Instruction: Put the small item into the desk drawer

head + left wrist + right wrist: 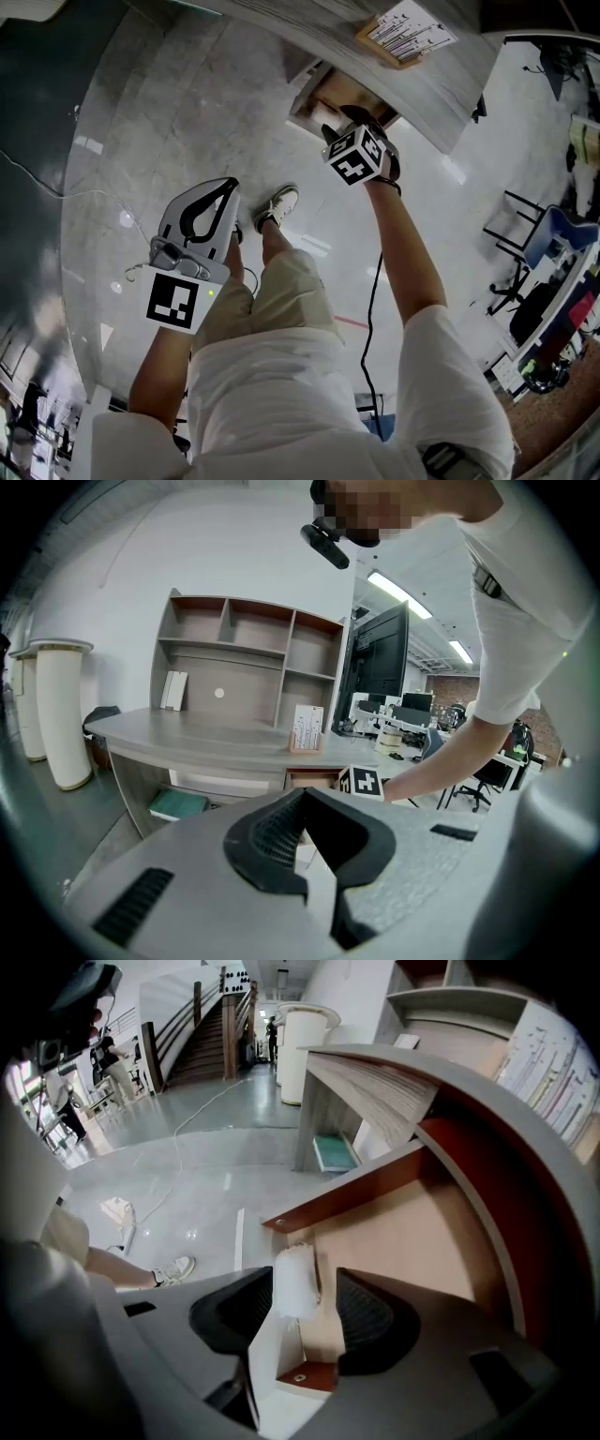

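Well left of the desk drawer [412, 1232], the left gripper [227, 189] hangs over the floor, its jaws together at the tips with nothing between them. Up and left of the drawer, a shelf unit [248, 658] stands on the desk [187, 733]. Its lower left compartment holds a white upright slab [173, 690]. The drawer itself stands open under the desk's edge, a pale wooden box with red-brown rims. Over it the right gripper [307, 1279] points steeply down, jaws spread wide. The small item [295, 1288] (white, soft-edged, rather blurred) is between them, close to the pad nearer the drawer's left wall and clear of the other, so nothing clamps it. Whether it rests on the drawer I cannot tell.
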A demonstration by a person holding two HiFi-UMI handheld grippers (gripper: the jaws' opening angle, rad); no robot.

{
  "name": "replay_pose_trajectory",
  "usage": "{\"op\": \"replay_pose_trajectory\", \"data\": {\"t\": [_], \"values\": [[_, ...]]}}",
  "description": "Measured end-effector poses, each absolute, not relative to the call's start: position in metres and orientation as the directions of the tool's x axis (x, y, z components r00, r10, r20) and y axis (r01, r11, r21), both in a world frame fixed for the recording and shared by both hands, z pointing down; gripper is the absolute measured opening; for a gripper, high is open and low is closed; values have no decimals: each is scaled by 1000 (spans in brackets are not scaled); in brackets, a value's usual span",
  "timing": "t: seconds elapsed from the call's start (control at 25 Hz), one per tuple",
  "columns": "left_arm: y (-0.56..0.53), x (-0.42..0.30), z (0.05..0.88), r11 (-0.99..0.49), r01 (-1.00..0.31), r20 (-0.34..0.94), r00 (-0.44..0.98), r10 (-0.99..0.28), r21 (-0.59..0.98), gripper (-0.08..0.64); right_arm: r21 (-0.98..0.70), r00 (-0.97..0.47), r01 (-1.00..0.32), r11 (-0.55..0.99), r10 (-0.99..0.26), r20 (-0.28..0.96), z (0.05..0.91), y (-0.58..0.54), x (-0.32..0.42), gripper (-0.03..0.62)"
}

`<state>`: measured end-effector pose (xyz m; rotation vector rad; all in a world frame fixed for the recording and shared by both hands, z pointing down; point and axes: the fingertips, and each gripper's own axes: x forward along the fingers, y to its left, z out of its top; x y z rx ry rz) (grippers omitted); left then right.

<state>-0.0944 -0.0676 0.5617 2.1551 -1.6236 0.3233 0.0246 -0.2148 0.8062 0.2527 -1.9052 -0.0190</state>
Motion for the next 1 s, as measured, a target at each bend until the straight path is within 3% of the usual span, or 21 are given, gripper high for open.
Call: {"op": "replay_pose_trajectory", "data": {"t": [0.28, 0.64, 1.0], "values": [[-60, -94, 543, -299, -938, 392, 345, -853, 175, 8, 172, -360, -309, 935, -283, 889, 768, -205, 38, 195], [-35, -86, 501, -397, -907, 349, 421, -837, 141, 8, 91, -459, -549, 831, -391, 798, 677, -178, 51, 173], [-34, -103, 436, -447, -892, 260, 449, -855, 69, 8, 29, -512, -686, 727, -511, 690, 581, -156, 56, 70]]}}
